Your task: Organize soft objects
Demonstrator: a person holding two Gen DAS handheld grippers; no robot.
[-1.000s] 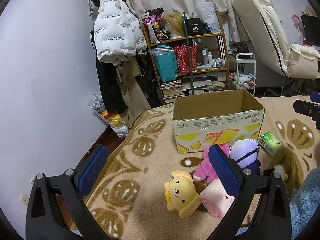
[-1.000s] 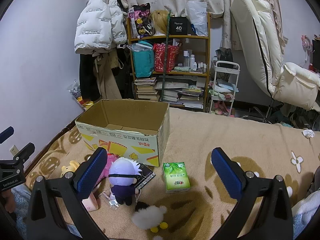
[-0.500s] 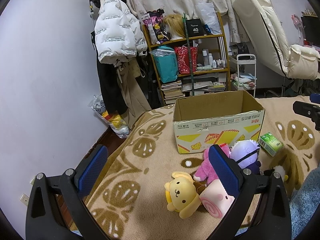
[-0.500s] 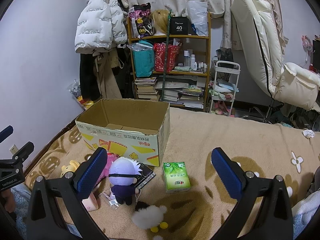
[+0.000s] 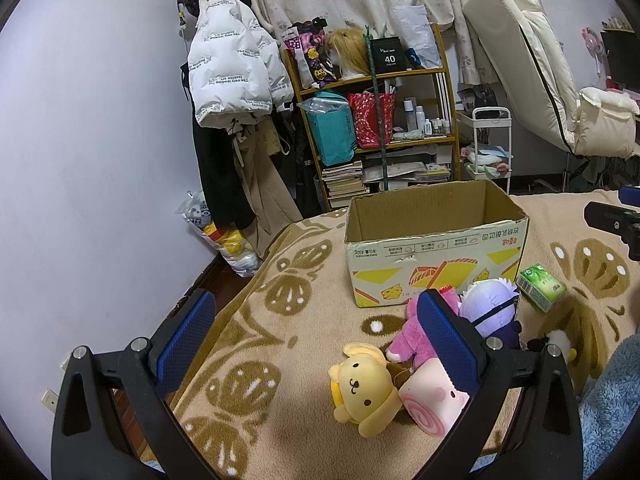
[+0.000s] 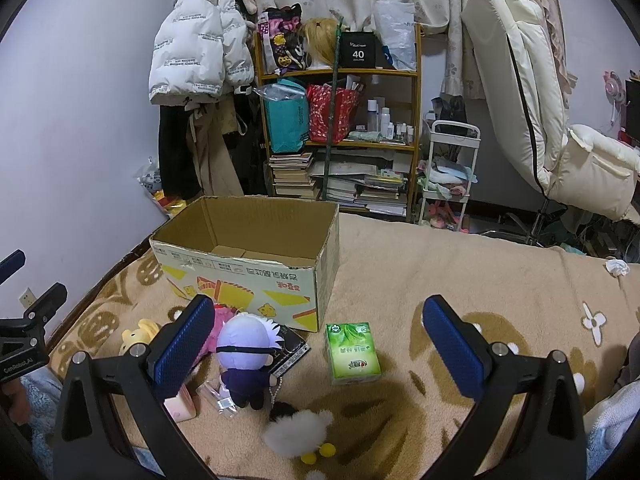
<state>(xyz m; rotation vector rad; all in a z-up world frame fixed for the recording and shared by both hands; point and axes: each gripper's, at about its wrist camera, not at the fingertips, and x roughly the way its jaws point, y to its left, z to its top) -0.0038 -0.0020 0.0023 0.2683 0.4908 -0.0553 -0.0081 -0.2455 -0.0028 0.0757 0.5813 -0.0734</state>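
An open, empty cardboard box stands on the beige blanket. In front of it lie a yellow dog plush, a pink roll plush, a pink plush, a white-haired doll and a white fluffy plush. My left gripper is open and empty, hovering near the yellow dog. My right gripper is open and empty, above the doll and a green tissue pack.
A dark flat packet lies under the doll. Behind the bed stand a cluttered shelf, hanging coats, a white cart and a cream recliner. The bed's left edge drops to the floor.
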